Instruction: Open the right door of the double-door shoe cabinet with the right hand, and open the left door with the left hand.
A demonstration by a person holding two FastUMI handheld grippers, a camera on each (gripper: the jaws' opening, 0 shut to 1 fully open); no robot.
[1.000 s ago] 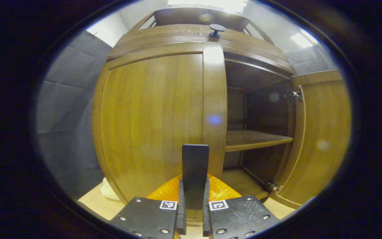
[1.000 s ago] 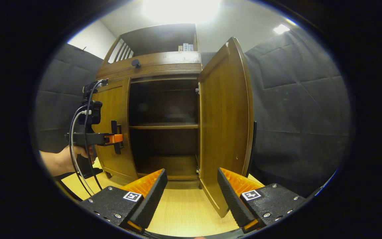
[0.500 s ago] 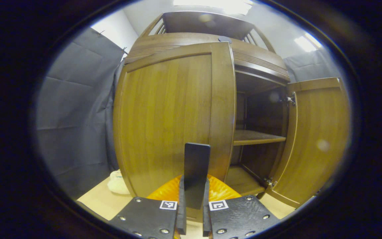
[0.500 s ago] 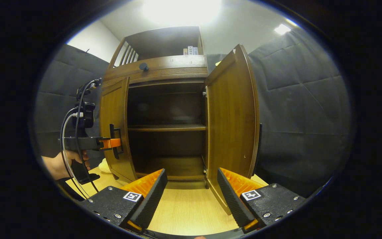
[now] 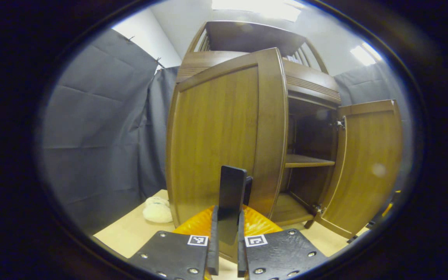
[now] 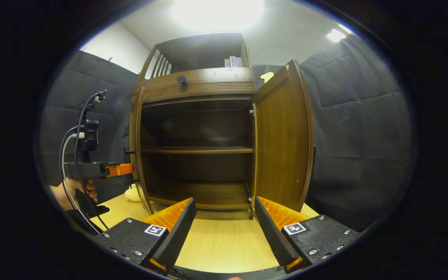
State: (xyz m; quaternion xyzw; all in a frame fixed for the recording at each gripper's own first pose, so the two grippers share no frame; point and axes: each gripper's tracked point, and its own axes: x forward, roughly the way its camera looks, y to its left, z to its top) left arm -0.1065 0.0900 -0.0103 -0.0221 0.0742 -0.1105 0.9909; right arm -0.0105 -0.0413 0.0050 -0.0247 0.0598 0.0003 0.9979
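In your left gripper view, your left gripper (image 5: 227, 233) sits at six o'clock with its two fingers (image 5: 212, 249) pressed onto a dark upright handle (image 5: 231, 198), pinching it between them. That handle belongs to the left door (image 5: 216, 136) of the wooden shoe cabinet (image 5: 309, 85), and the door's outer face runs from the centre of the view up to twelve o'clock, swung out from the cabinet front. At three o'clock the right door (image 5: 368, 163) stands wide open, its inner face toward you, with a metal hinge (image 5: 340, 123) at its upper inner edge. Between the two doors you see the dark interior and one shelf (image 5: 309, 161). A pale soft object (image 5: 157, 210) lies on the light wooden floor (image 5: 130, 233) at seven o'clock, just beside the cabinet's left side.

In your right gripper view, your right gripper (image 6: 224, 227) is at six o'clock with its jaws spread wide apart and holding nothing, well apart from the cabinet. The cabinet's open front fills the centre, with the shelf crossing its middle. The right door stands open at two to three o'clock. At nine o'clock the left door is seen edge-on, and your left gripper reaches in to it from the left, held by a hand (image 6: 77, 190) at eight o'clock with cables looping above. A small dark knob (image 6: 181, 80) sits on the cabinet's top band at eleven o'clock.
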